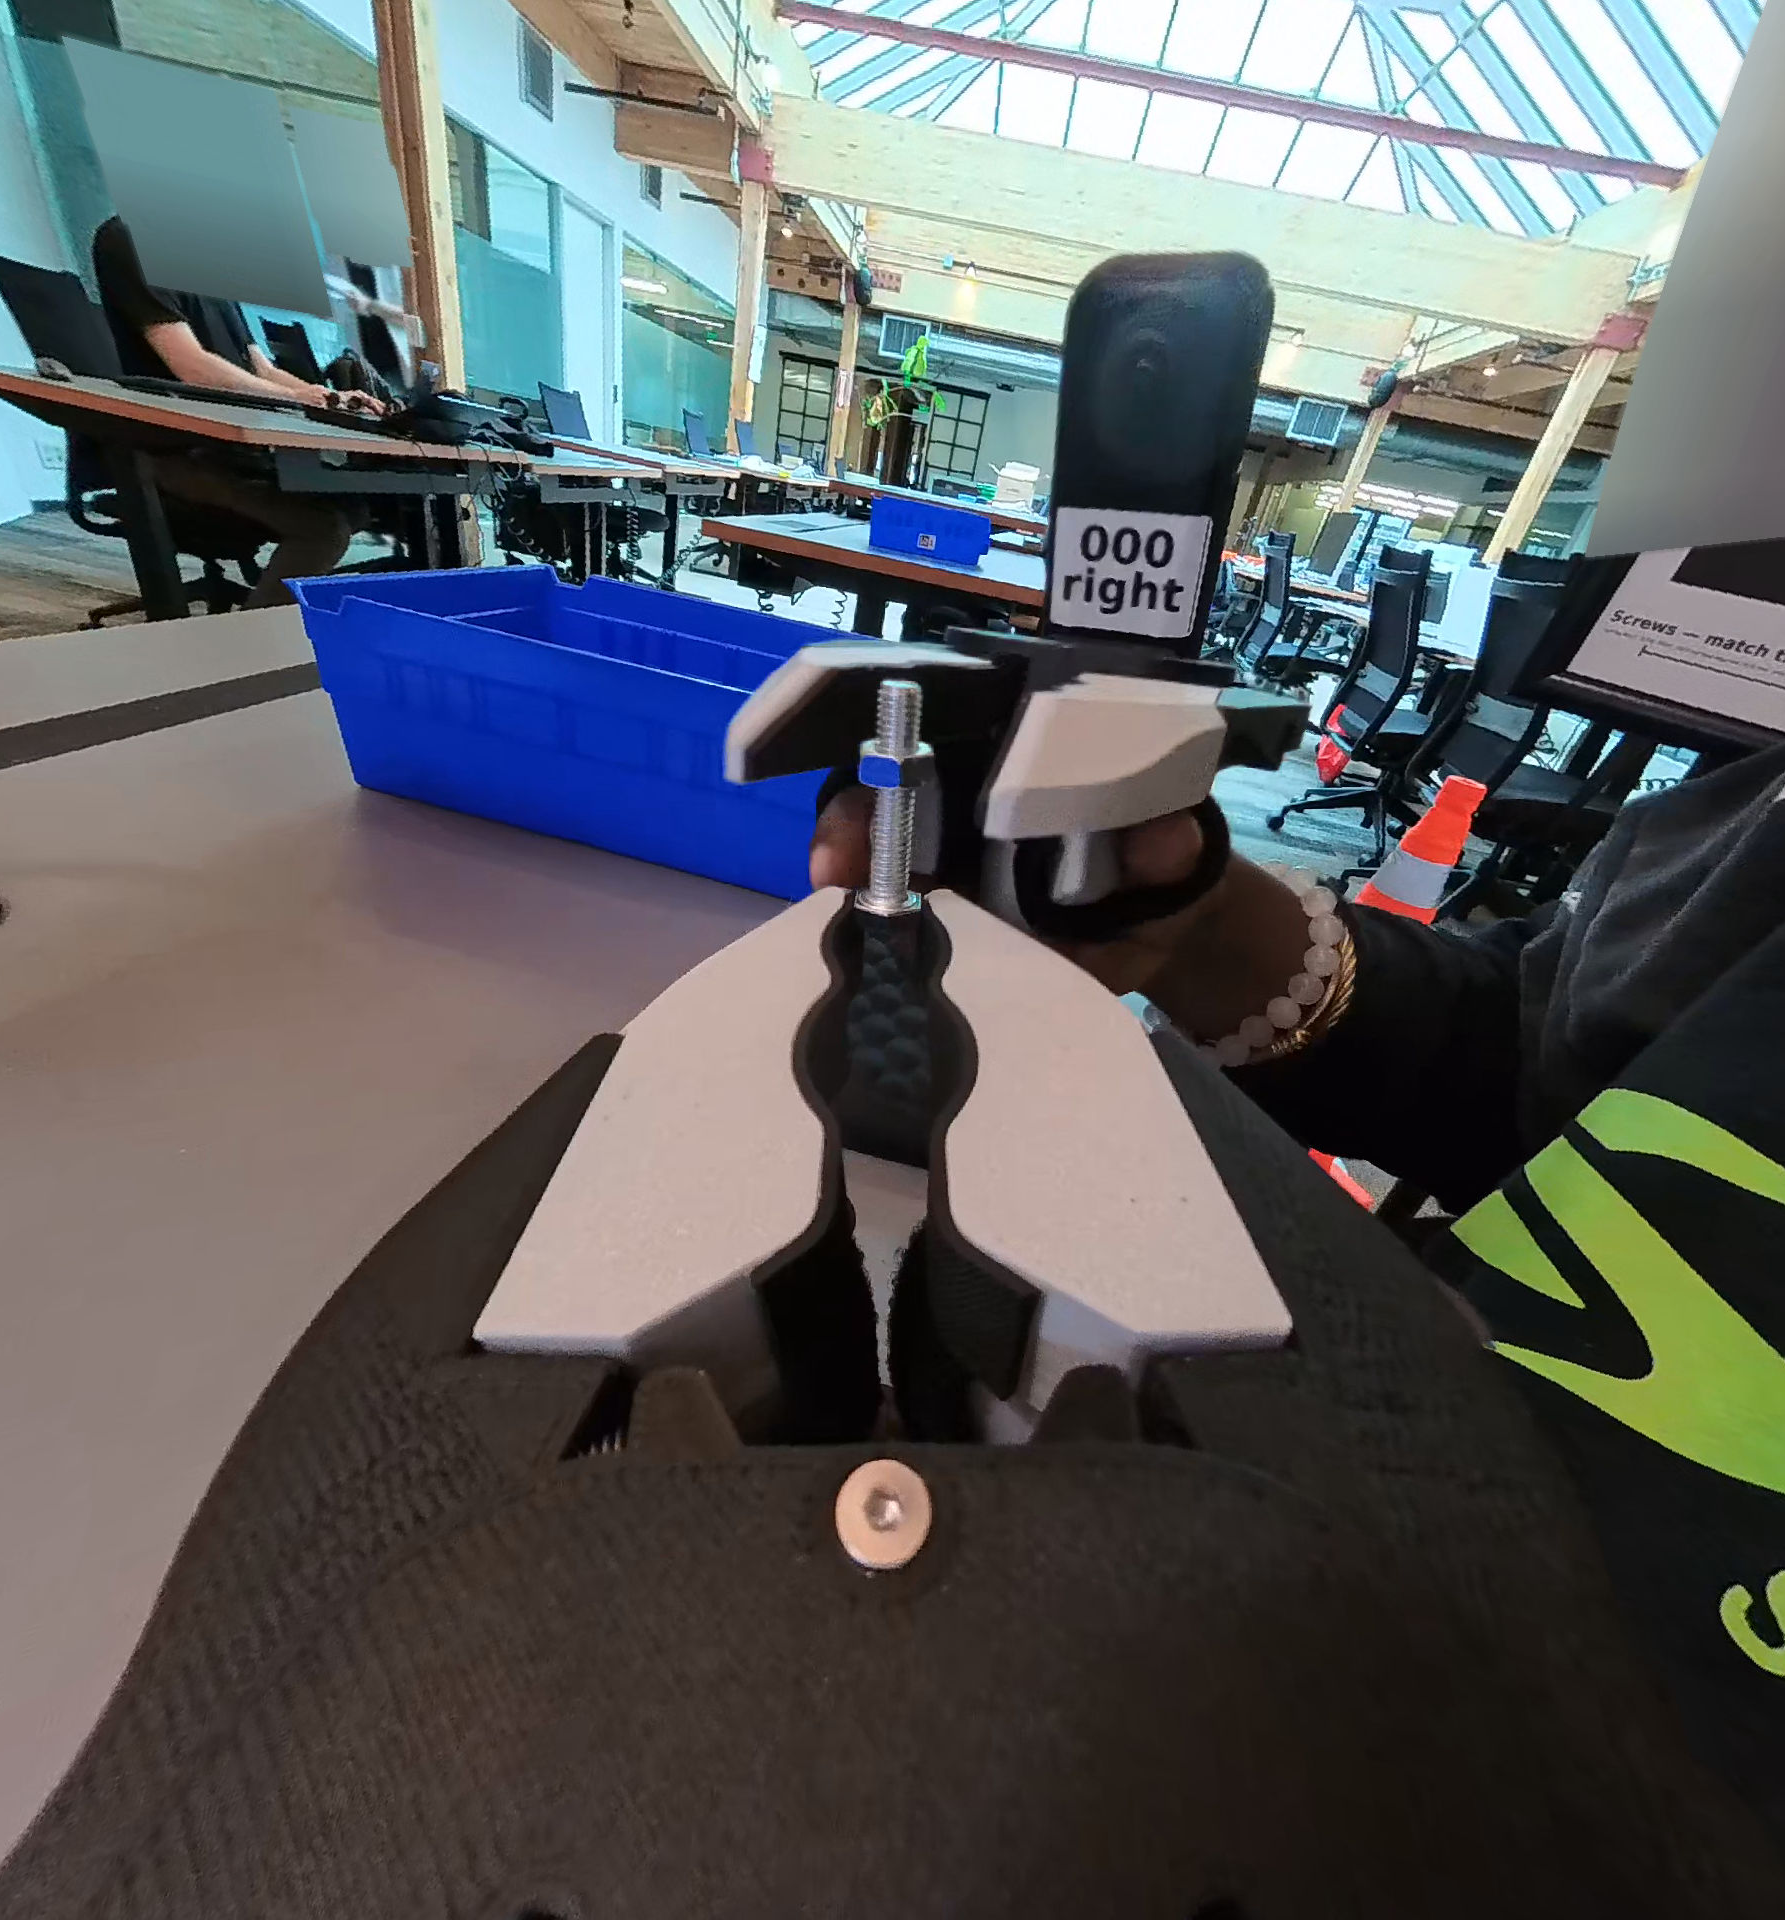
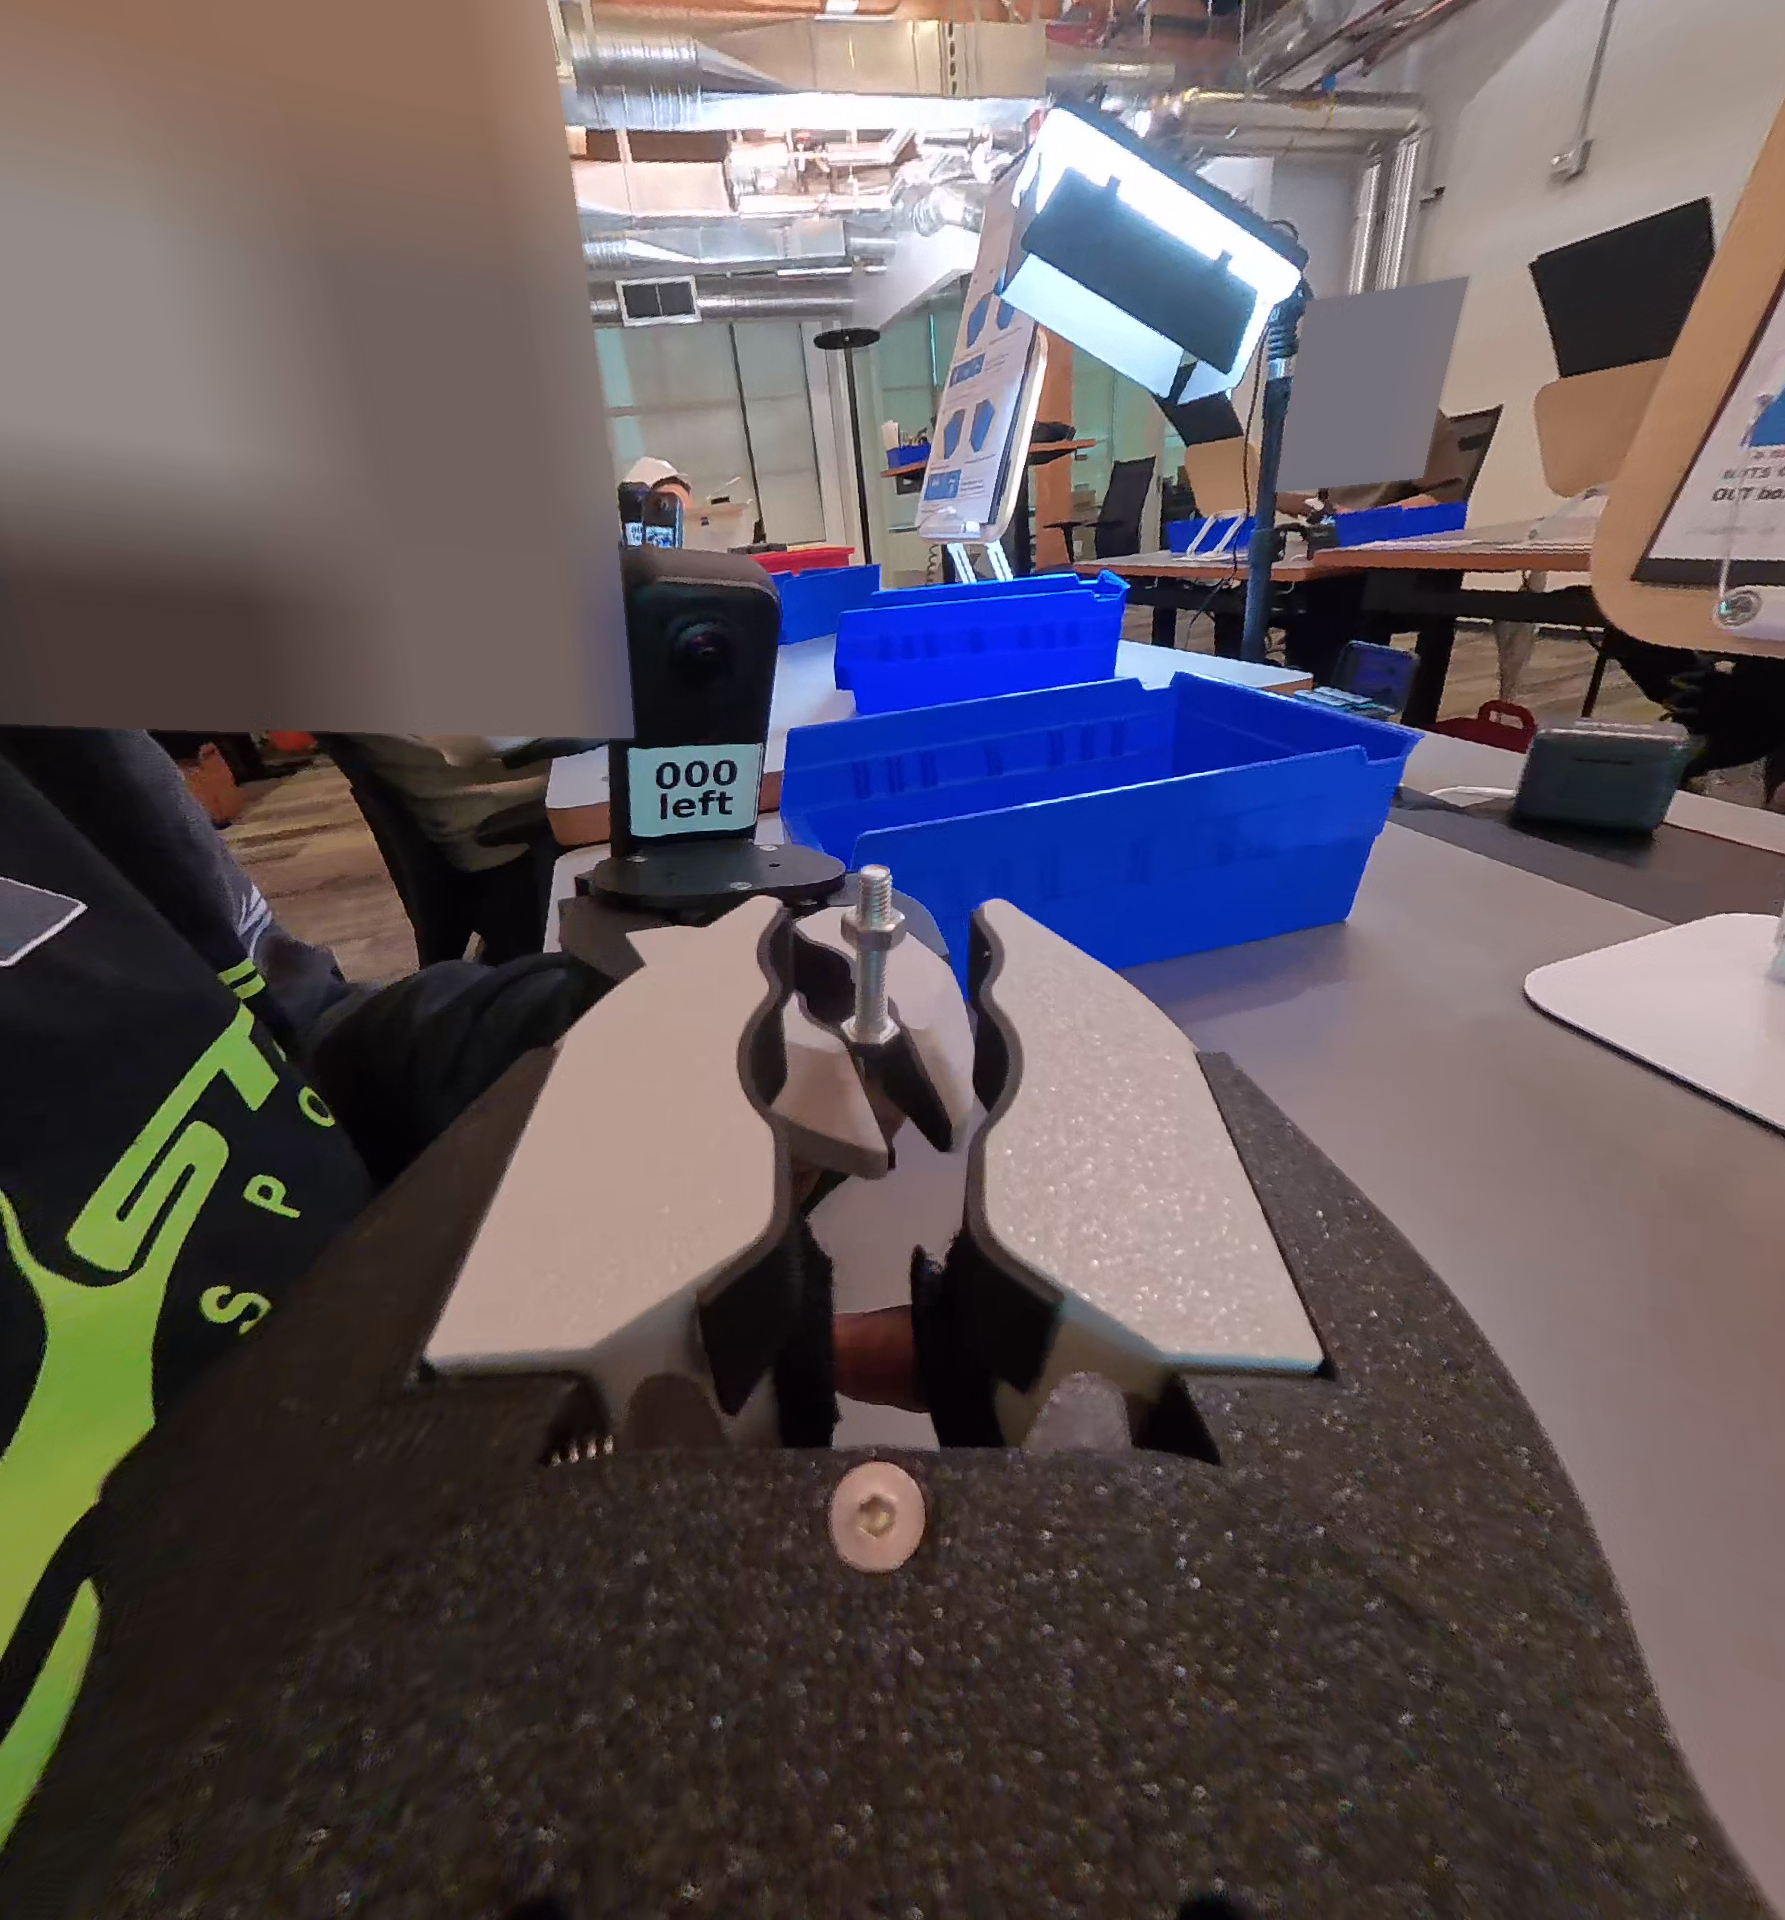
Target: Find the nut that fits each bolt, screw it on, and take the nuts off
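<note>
Left gripper (image 1: 888, 920): fingers closed together, clamped on the head end of a silver bolt (image 1: 893, 810), which stands upright out of the fingertips, threads up. Seen from the right wrist view the same left gripper (image 2: 872, 1049) sits straight ahead with the bolt (image 2: 874, 961) rising from its tips. Nut (image 1: 896, 771) is threaded partway down the shank, some thread showing above and below it; nut (image 2: 872, 925) likewise sits below the bolt's top end in the right wrist view. Right gripper (image 2: 877, 935): fingers apart, one on each side of the bolt and nut, gaps visible on both sides, not touching either. In the left wrist view the right gripper (image 1: 903, 748) is behind the bolt at nut height, held by a hand (image 1: 1127, 873) wearing a pale bead bracelet (image 1: 1283, 977). Both grippers are raised above a grey table (image 1: 192, 987). Blue bin (image 1: 576, 707) rests on the table beyond the grippers; the right wrist view shows the blue bin (image 2: 1096, 810) just past the fingertips, its inside not visible. White stand base (image 2: 1698, 997) at right on the table. Orange cone (image 1: 1428, 852) on the floor farther off.
</note>
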Motion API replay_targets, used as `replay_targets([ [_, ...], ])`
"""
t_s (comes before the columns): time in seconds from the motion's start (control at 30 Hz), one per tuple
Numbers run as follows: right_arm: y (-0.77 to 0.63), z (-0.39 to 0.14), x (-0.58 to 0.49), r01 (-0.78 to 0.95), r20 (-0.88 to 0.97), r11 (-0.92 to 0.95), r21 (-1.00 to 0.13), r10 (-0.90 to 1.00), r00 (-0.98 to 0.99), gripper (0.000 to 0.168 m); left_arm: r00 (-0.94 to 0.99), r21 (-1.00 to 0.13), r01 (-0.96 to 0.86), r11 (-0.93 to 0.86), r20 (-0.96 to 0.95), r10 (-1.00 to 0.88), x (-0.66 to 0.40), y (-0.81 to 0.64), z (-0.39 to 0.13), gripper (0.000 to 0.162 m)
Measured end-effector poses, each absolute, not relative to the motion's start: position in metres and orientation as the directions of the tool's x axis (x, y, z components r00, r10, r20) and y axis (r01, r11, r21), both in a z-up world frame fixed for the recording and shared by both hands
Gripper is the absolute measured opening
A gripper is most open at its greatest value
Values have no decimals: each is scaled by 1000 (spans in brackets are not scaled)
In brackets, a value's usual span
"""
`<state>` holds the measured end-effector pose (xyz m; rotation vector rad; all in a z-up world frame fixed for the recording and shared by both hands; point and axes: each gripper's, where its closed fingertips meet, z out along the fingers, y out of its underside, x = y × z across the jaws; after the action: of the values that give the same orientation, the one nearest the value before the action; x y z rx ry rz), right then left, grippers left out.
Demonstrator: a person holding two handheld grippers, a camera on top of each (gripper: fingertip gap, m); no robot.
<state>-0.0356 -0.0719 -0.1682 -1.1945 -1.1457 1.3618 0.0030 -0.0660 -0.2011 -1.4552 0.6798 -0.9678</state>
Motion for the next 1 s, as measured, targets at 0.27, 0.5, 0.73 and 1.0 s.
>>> replay_targets([
  [0.27,-65,-164,-26,-94,-103,-108,-990,993,-57,27,462,-981,151,-123,180,-868,2,-69,-197,10],
  [0.5,-64,-162,-18,-122,-100,-107,-987,993,-54,14,463,-981,153,-124,182,-868,1,-69,-197,9],
  [0.73,-73,-165,-39,-88,-86,-94,-992,992,-88,31,465,-983,135,-121,171,-869,3,-69,-199,9],
  [1.0,-68,-163,-27,-114,-94,-104,-988,992,-89,27,451,-983,135,-123,171,-876,4,-71,-199,10],
])
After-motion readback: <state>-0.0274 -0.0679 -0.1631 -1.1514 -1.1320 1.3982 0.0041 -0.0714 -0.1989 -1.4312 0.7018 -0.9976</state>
